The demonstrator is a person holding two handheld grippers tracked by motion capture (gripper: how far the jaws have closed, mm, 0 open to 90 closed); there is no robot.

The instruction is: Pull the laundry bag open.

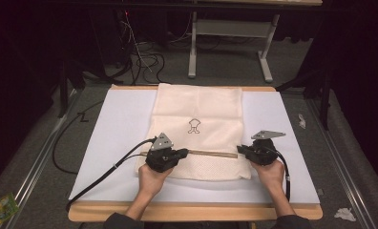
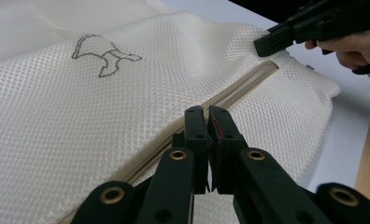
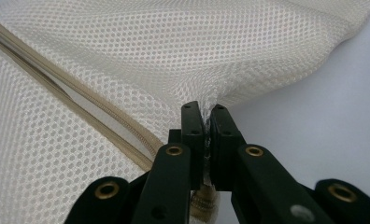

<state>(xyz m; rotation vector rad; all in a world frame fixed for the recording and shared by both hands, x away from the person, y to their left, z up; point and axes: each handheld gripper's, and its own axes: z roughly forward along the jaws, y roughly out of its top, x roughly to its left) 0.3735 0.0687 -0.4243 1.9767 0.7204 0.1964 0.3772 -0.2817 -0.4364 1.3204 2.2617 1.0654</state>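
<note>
We are looking at a cream mesh laundry bag (image 1: 196,119) lying flat on the white mat (image 1: 110,138) that is covering the table, its far edge reaching the mat's far side. A small outline figure (image 1: 194,125) is printed at its middle, and a tan zipper (image 1: 211,153) is running across it near our edge. In the left gripper view the zipper (image 2: 230,95) is stretching away toward the other gripper.

Our left gripper (image 1: 180,153) is sitting at the zipper's left end; in its own view (image 2: 206,122) the jaws are pressed together over the zipper line, though we cannot tell whether anything is caught between them. Our right gripper (image 1: 241,150) is pinching the mesh at the zipper's right end; in its own view (image 3: 204,116) the jaws are clenched on a puckered fold of the bag (image 3: 174,51), just beside the zipper (image 3: 103,116).

Beyond the table, cables (image 1: 144,59) are lying on the grey floor.
</note>
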